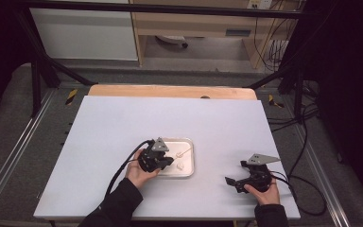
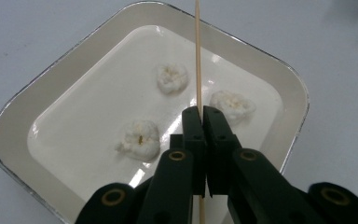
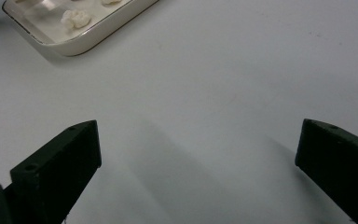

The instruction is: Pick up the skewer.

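A thin wooden skewer (image 2: 197, 56) is clamped between the pads of my left gripper (image 2: 202, 112), which is shut on it; the stick runs straight ahead over a cream tray (image 2: 270, 60). Three white fluffy lumps lie in the tray: one far (image 2: 172, 77), one right of the stick (image 2: 232, 105), one near left (image 2: 141, 139). From above, the left gripper (image 1: 168, 161) hovers at the tray's (image 1: 191, 161) left side with the skewer (image 1: 184, 152) angled over it. My right gripper (image 1: 235, 172) rests on the table to the right, open with nothing between its fingers (image 3: 198, 163).
The tray (image 3: 93, 35) shows at the top left of the right gripper view, with a white lump (image 3: 76, 18) in it. The white tabletop (image 1: 123, 123) spreads wide around both hands. Cables trail off its right edge (image 1: 302, 184).
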A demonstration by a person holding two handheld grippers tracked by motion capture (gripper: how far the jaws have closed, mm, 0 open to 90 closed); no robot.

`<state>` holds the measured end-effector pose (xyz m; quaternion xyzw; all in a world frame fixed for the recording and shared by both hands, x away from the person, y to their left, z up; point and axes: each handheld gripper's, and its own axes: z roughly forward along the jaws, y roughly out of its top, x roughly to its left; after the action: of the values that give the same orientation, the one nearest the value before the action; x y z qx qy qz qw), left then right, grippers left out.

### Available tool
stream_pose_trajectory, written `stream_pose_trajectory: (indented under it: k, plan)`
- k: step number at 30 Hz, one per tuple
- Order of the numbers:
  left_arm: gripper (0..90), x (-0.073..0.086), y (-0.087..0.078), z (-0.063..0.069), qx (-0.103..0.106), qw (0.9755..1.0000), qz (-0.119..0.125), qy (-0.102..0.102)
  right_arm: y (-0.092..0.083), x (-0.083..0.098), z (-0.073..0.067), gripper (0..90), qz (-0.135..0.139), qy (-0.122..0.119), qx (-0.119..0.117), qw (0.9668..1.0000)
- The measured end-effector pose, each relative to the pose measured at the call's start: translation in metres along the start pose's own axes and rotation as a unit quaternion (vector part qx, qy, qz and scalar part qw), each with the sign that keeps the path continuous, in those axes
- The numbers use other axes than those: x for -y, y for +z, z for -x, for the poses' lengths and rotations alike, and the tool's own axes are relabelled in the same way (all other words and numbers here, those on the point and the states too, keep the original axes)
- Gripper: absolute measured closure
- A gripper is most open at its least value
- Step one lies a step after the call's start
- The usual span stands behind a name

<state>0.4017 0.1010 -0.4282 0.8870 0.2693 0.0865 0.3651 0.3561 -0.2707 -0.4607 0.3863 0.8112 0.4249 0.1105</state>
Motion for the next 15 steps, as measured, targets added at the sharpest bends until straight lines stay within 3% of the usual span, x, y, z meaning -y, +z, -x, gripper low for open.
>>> stream_pose_trajectory:
  k: [9,15]
  plan:
    - [88.4,0.003,-0.011,-0.001,0.002,1.0,0.003,-0.009,0.0,-0.003,-0.004,0.7,-0.001,-0.009,0.006,0.9999]
    - [88.4,0.004,-0.015,-0.001,0.003,0.9999,0.001,-0.011,0.0,-0.01,-0.011,0.8,0.003,-0.031,0.02,0.9993]
